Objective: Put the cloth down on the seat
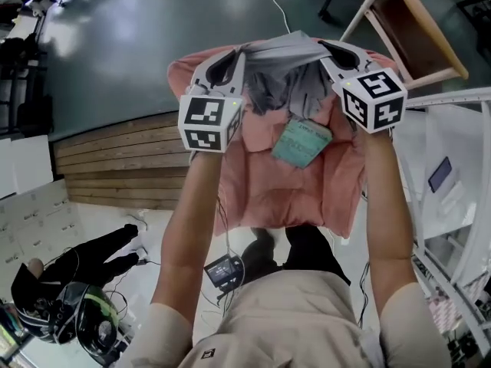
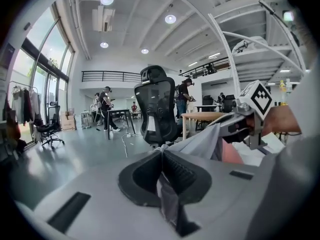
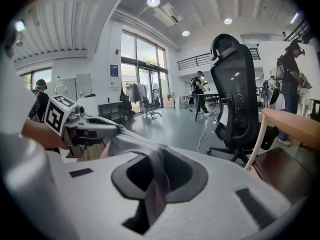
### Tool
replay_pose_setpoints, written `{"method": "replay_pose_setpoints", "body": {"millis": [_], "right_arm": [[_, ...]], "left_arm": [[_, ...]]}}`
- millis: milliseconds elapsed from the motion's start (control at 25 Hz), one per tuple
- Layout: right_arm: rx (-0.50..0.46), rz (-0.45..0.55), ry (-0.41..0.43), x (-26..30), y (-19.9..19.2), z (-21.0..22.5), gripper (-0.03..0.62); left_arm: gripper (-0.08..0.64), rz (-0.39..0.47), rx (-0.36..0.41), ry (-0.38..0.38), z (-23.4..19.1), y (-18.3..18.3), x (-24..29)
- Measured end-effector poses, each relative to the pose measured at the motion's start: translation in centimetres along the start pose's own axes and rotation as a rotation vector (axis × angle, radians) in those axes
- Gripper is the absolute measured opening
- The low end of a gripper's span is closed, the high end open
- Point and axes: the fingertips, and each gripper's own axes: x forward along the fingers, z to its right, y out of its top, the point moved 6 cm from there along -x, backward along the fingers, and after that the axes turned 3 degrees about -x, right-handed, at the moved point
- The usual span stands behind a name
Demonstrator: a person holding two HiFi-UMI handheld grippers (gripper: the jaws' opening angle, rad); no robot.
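The left gripper (image 2: pixel 162 153) is pressed together on one upper corner of the cloth (image 1: pixel 280 79), and a fold of grey fabric runs down between its jaws. The right gripper (image 3: pixel 156 153) pinches the other upper corner the same way, with the fabric caught between its pads. The cloth is stretched between the two grippers and hangs bunched over the far part of the seat (image 1: pixel 261 194), which is pink and padded. Whether its lower edge touches the seat cannot be told. A teal tag (image 1: pixel 301 142) dangles from the cloth over the middle of the seat. The person's forearms reach out above the seat's near edge, one on each side. A wooden chair (image 1: pixel 418 29) stands beyond the seat to the right. Wooden steps (image 1: pixel 115 159) lie left of the seat. A helmet (image 1: pixel 84 324) sits on the floor at the seat's near left. A black office chair (image 2: pixel 156 109) stands farther off, beyond the seat.
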Motion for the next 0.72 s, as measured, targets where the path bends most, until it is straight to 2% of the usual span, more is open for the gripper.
{"method": "replay_pose_setpoints", "body": {"millis": [280,400,560,720], "right_arm": [[0.011,-0.076,-0.056,4.8,-3.9,2.6,0.048],[0.022,-0.136,-0.066,6.9,-5.7,3.0,0.055],[0.019,-0.22,-0.062,9.5,-8.5,2.3,0.057],[-0.016,-0.224,-0.077,10.4,-10.3,2.2,0.06]], "left_arm": [[0.015,-0.068,-0.033,0.049,-2.6,-3.8,3.7],[0.015,-0.135,-0.047,0.053,-4.1,-5.9,5.1],[0.017,-0.225,-0.139,0.049,-6.5,-9.3,6.3],[0.017,-0.171,-0.258,0.023,-7.6,-11.4,6.9]]}}
